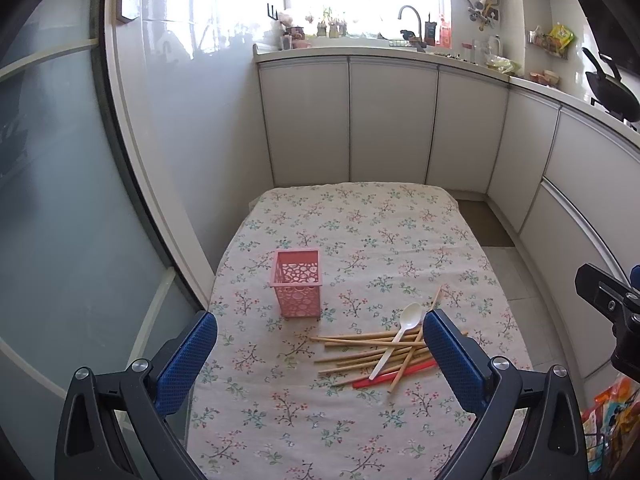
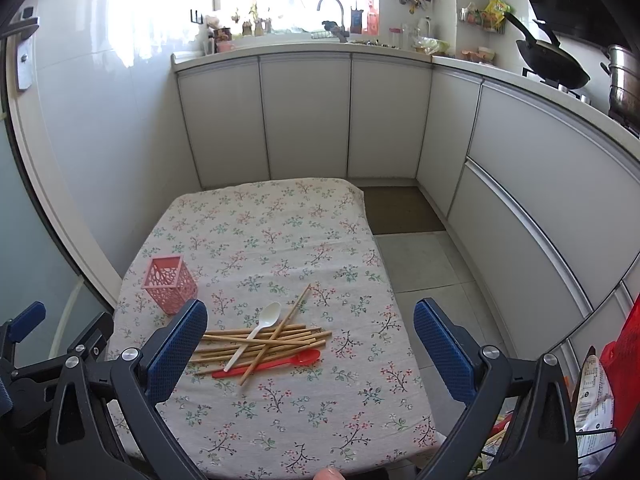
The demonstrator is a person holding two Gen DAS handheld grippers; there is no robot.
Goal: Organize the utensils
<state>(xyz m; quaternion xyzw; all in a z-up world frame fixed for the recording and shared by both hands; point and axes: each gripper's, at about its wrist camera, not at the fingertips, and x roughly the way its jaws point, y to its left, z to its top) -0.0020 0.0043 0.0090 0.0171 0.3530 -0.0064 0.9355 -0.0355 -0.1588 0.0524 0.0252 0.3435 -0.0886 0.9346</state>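
Observation:
A pink perforated holder [image 1: 297,288] [image 2: 170,283] stands upright and empty on the left of the floral-cloth table [image 1: 360,232] [image 2: 280,240]. To its right lies a heap of several wooden chopsticks [image 1: 360,350] [image 2: 264,340], with a white spoon [image 1: 400,332] [image 2: 256,330] across them and a red spoon [image 1: 394,376] [image 2: 276,362] at their near side. My left gripper [image 1: 320,322] hangs open above the near table, holding nothing. Equally open and holding nothing, my right gripper [image 2: 310,312] hovers over the table's near right.
White cabinets [image 1: 392,120] [image 2: 304,116] wrap the back and right, with a sink and cluttered counter above. A wok [image 2: 552,62] sits on the stove. A brown mat [image 2: 404,208] lies on the tiled floor to the table's right. Bags [image 2: 600,380] crowd the near right.

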